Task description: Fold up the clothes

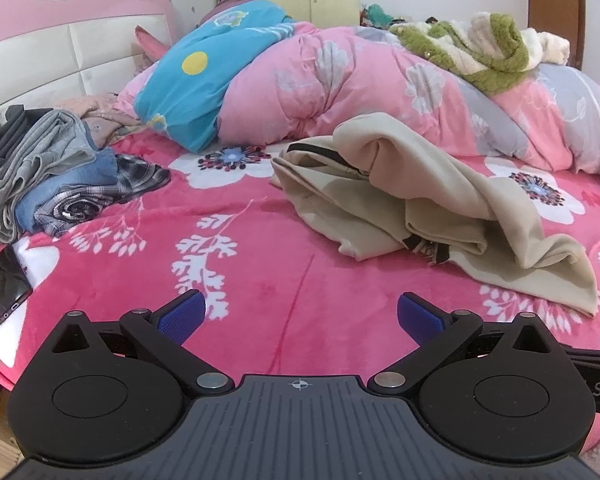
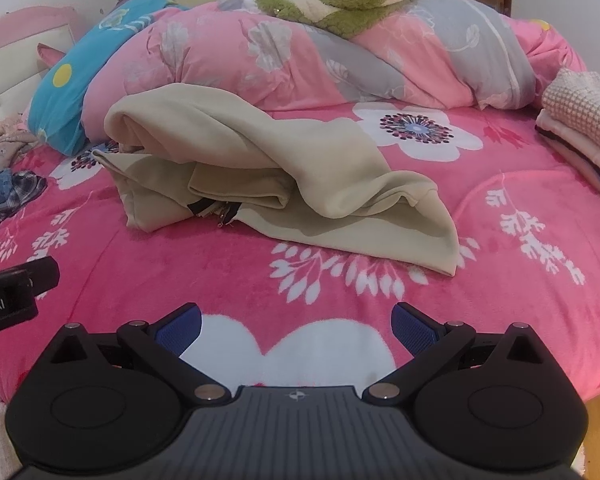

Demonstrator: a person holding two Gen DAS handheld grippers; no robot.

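Both grippers, left (image 1: 301,314) and right (image 2: 296,322), hang spread wide and empty above the blanket (image 1: 260,264). The beige garment (image 2: 284,176) lies crumpled mid-blanket, ahead of them; best pinch two corners and spread it flat before folding.

The beige garment (image 2: 284,176) lies crumpled in the middle of the bed (image 2: 500,208). In front of it, bare blanket gives both open tools, left (image 1: 300,318) and right (image 2: 296,322), room to pass. To its left a pile of clothes (image 1: 56,176) and a phone (image 1: 4,284) take up the edge. Behind it the rolled quilt (image 1: 380,92) walls off the back. To its right, well apart, sits a folded stack (image 2: 584,120), with bare blanket between.
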